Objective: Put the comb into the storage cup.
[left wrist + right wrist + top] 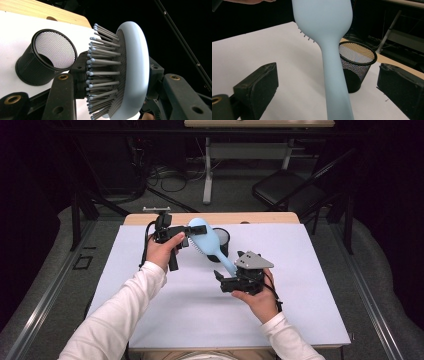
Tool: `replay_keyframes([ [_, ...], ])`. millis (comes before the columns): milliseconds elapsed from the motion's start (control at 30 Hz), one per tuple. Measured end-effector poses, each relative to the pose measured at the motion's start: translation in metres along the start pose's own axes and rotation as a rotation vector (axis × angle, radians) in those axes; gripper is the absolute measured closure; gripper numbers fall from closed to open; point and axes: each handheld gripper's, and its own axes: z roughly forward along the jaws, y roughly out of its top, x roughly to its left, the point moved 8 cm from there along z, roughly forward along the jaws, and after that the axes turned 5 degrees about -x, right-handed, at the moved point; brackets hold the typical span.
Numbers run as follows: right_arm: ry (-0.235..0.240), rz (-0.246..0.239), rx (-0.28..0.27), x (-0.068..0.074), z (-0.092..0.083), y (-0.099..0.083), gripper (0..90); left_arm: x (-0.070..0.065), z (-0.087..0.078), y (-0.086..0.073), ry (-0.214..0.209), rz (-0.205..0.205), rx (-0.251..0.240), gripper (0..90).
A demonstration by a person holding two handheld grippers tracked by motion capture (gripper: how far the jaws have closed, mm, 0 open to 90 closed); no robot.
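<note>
The light-blue hairbrush (206,241) is held above the white surface (165,310), just in front of the black mesh cup (221,243), which stands upright near the far edge. The left tool (181,238) is clamped on the brush head: in the left gripper view one jaw is pressed among the bristles (102,72) and the other against the smooth back. The right tool (222,279) is seen with its jaws spread wide; in the right gripper view the brush handle (335,82) passes between them and is touched by neither pad. No earlier position is recorded here.
</note>
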Motion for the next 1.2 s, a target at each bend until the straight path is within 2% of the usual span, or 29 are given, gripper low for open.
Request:
replay_keyframes([
  [200, 0.021, 0.005, 0.007, 0.0035, 0.0003, 0.0007, 0.0, -0.0003, 0.0014, -0.0003, 0.001, 0.001, -0.007, 50.4],
  [333, 0.014, 0.010, 0.012, 0.0050, 0.0007, 0.0022, 0.0, -0.0006, 0.0022, -0.0006, 0.000, 0.002, -0.008, 50.4],
  [400, 0.017, 0.012, 0.013, 0.0059, 0.0006, 0.0023, 0.0, 0.0002, 0.0020, -0.0008, -0.002, 0.018, -0.003, 50.4],
  [533, 0.006, 0.003, 0.019, 0.0050, 0.0006, 0.0015, 0.0, -0.0015, 0.0022, -0.0001, -0.004, 0.003, -0.014, 50.3],
  [700, 0.006, -0.006, 0.014, 0.0054, -0.0005, 0.0022, 0.0, -0.0002, 0.0011, 0.0004, -0.004, 0.023, -0.013, 50.4],
  [1200, -0.005, 0.012, -0.001, 0.0017, -0.0012, 0.0031, 0.0, 0.0007, 0.0011, 0.0009, -0.005, 0.036, -0.009, 50.4],
])
